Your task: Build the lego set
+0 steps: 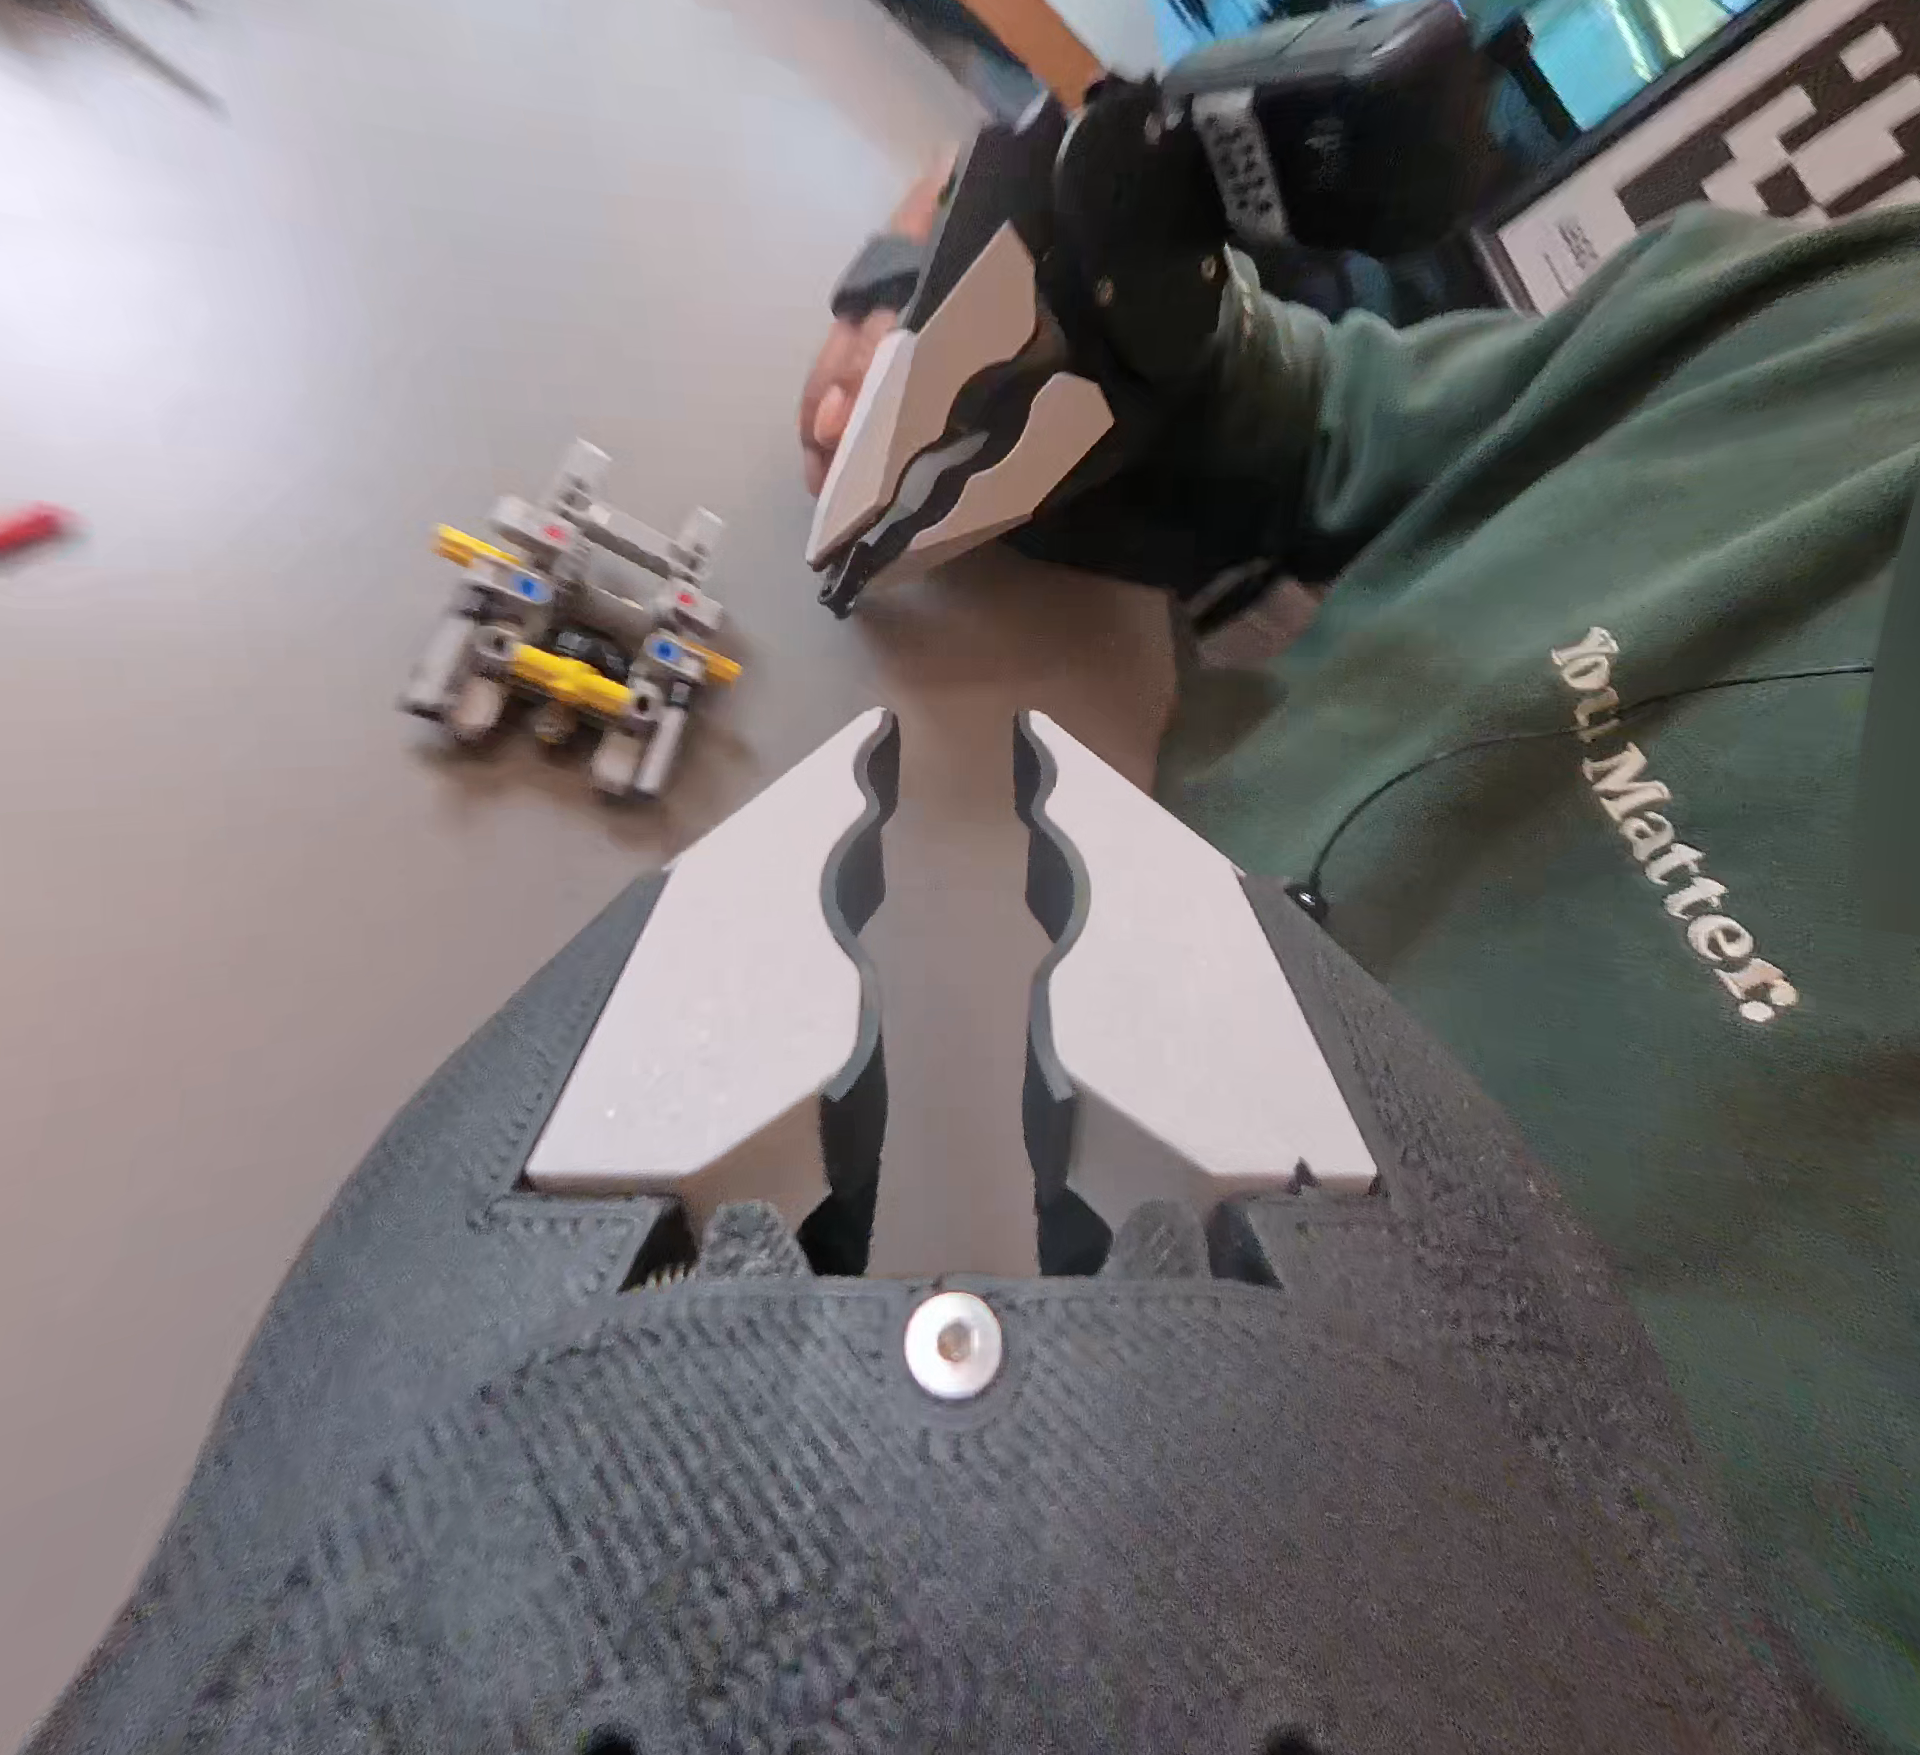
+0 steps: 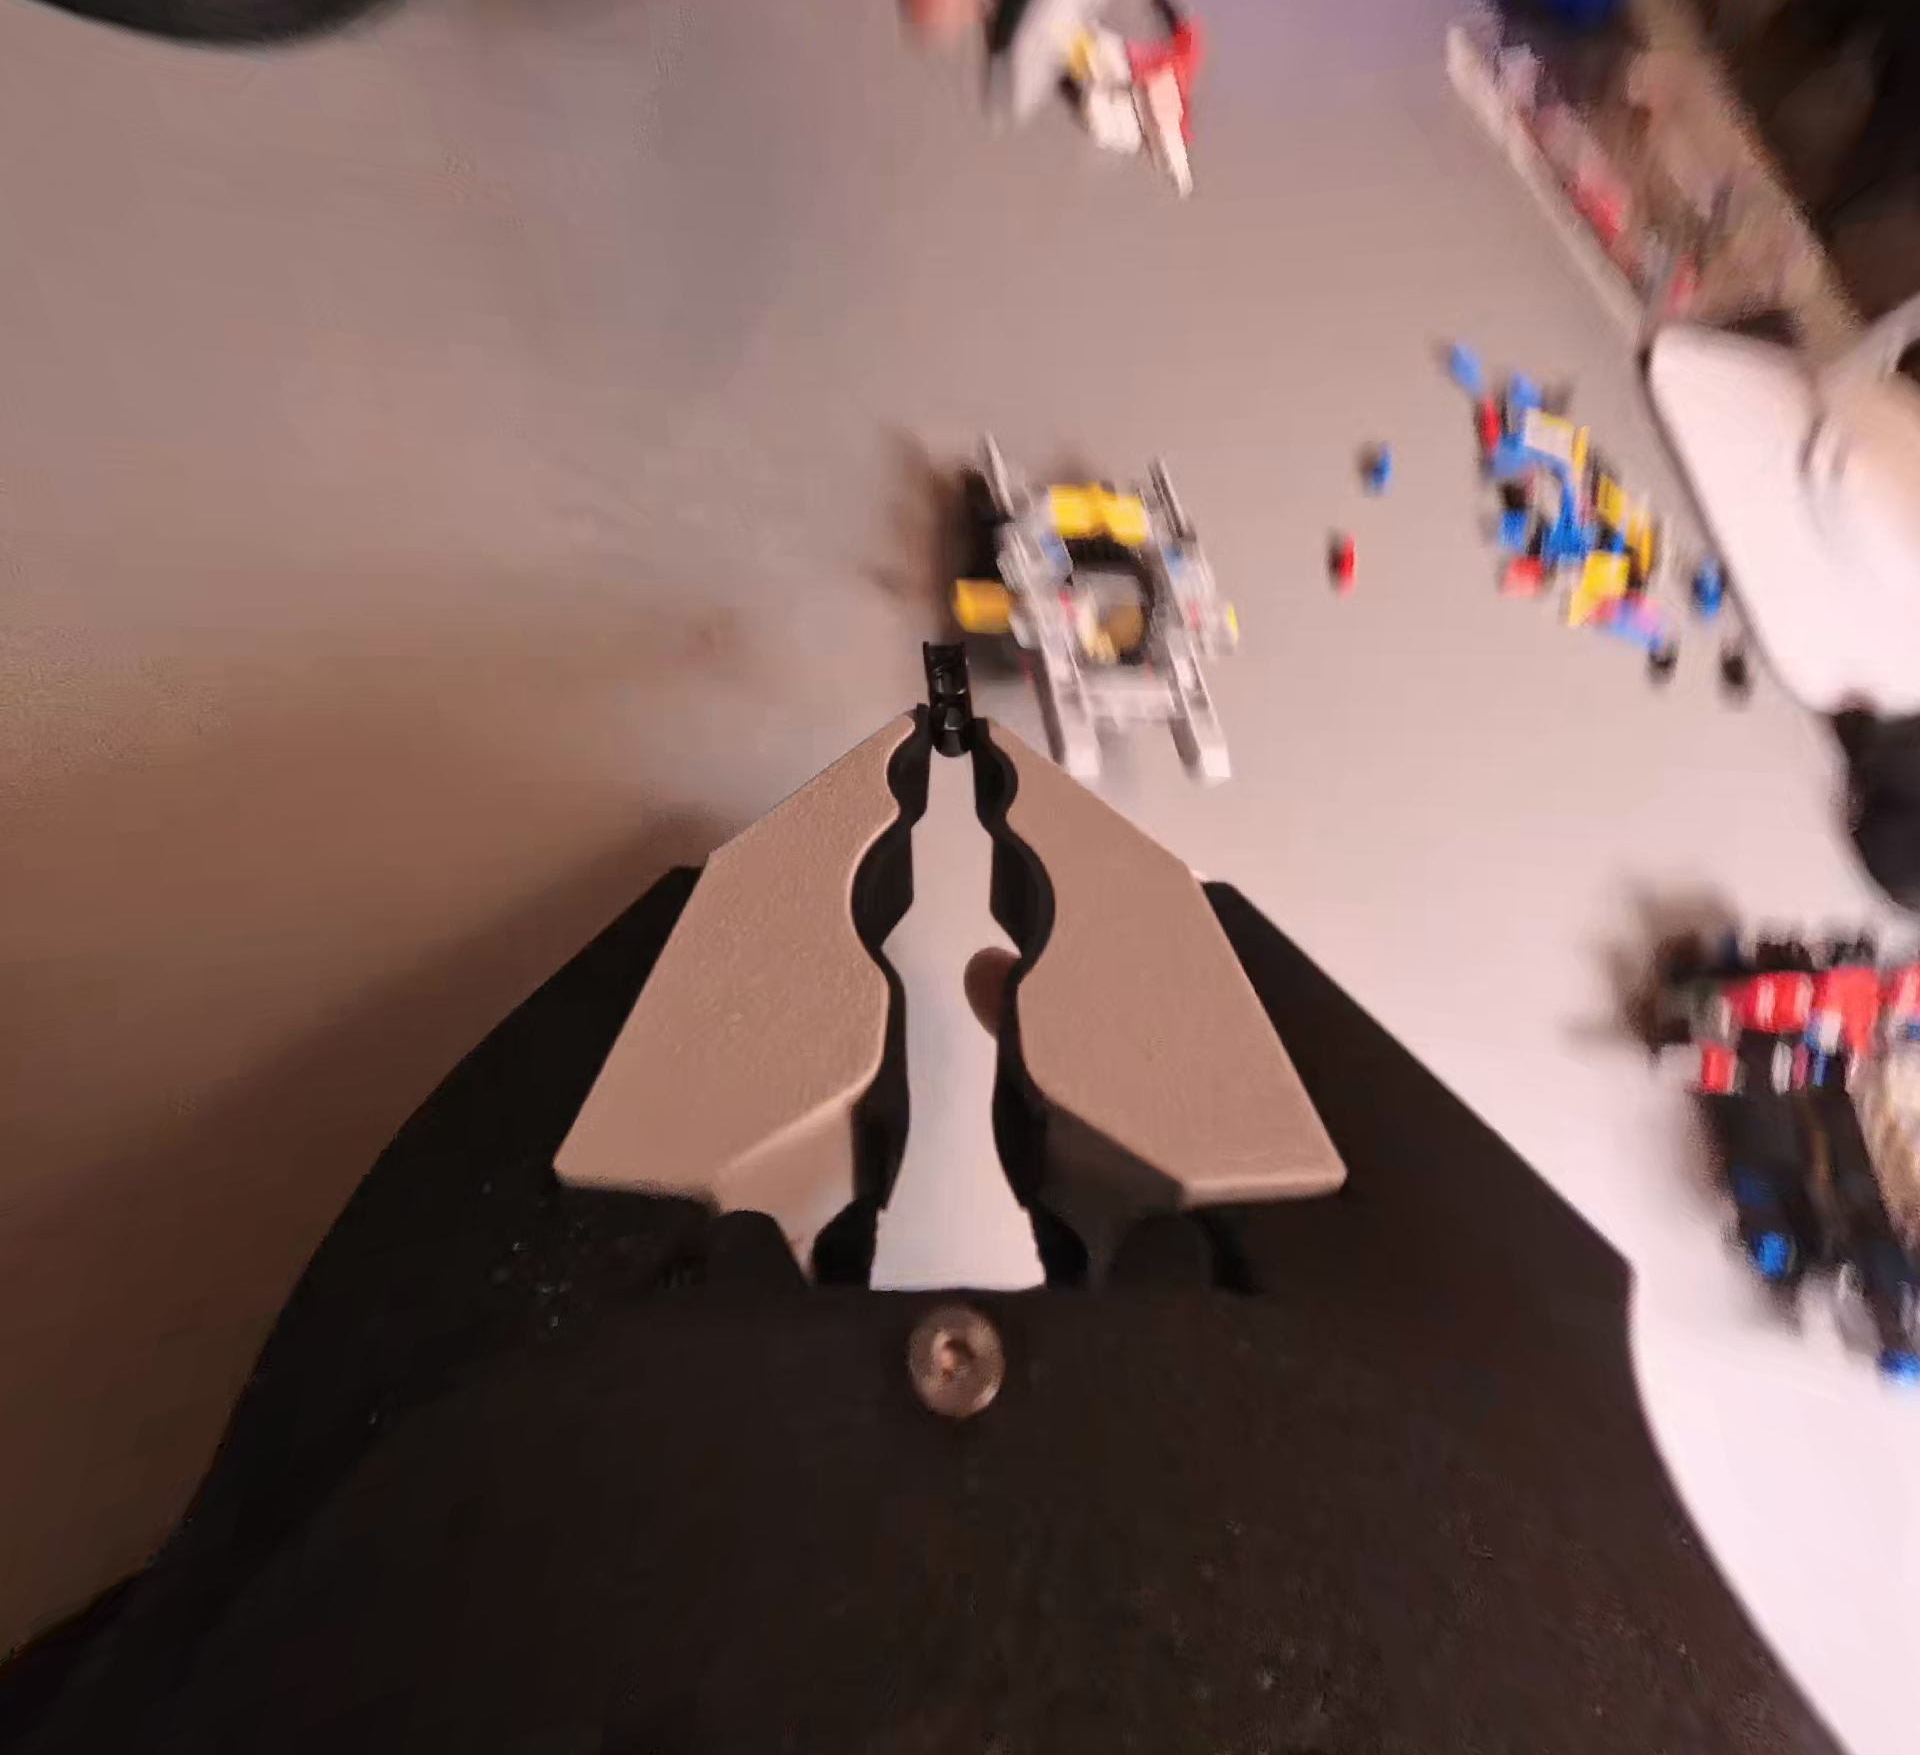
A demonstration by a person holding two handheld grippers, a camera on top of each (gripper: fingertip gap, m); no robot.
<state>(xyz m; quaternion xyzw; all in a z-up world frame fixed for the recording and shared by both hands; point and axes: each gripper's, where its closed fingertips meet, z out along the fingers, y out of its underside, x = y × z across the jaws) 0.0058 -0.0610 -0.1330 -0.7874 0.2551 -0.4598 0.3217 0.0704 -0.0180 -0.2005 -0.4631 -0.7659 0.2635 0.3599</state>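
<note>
On a smooth grey-brown table, one half-built lego assembly of grey beams, yellow bars and blue and red pins sits between my two grippers, near both and touching neither. My left gripper, its wavy-edged grey fingers on a ribbed black printed body, stands parted and empty, while my right gripper pinches a small black pin at its tips. Loose pieces, blurred beyond counting, lie scattered farther off.

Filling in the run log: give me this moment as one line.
left gripper: open, empty | right gripper: shut on black pin | grey-yellow lego assembly: on table, untouched
</note>
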